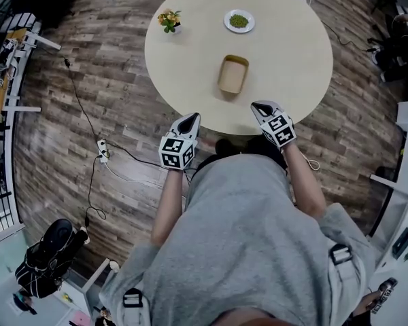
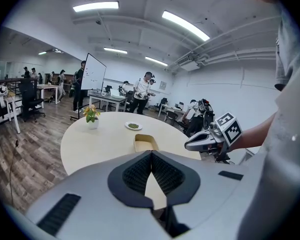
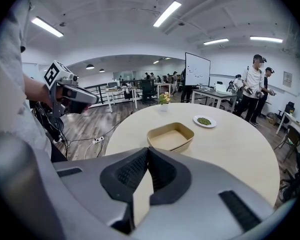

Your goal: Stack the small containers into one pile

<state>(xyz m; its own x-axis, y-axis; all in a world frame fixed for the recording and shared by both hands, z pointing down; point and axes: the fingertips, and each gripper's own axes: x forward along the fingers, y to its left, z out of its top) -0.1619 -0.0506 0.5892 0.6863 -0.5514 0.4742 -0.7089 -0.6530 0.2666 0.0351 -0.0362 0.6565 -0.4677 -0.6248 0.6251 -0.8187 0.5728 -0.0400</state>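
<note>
We've got a pale cream table (image 1: pixel 190 66), and on it the container (image 1: pixel 233 74) is tan, a cardboard brown. The plate (image 1: pixel 227 23) is white, its heap (image 1: pixel 239 20) green. The plant (image 1: pixel 169 20) shows yellow-orange blooms, green leaves and a white pot. The floor (image 1: pixel 102 60) runs in grey-brown wood planks. The left gripper (image 1: pixel 190 119) and right gripper (image 1: pixel 260 106) are light grey with black ribbed pads (image 2: pixel 140 173), each cube (image 1: pixel 177 153) carrying black-and-white square markers. The shirt (image 1: pixel 251 243) is plain grey.
</note>
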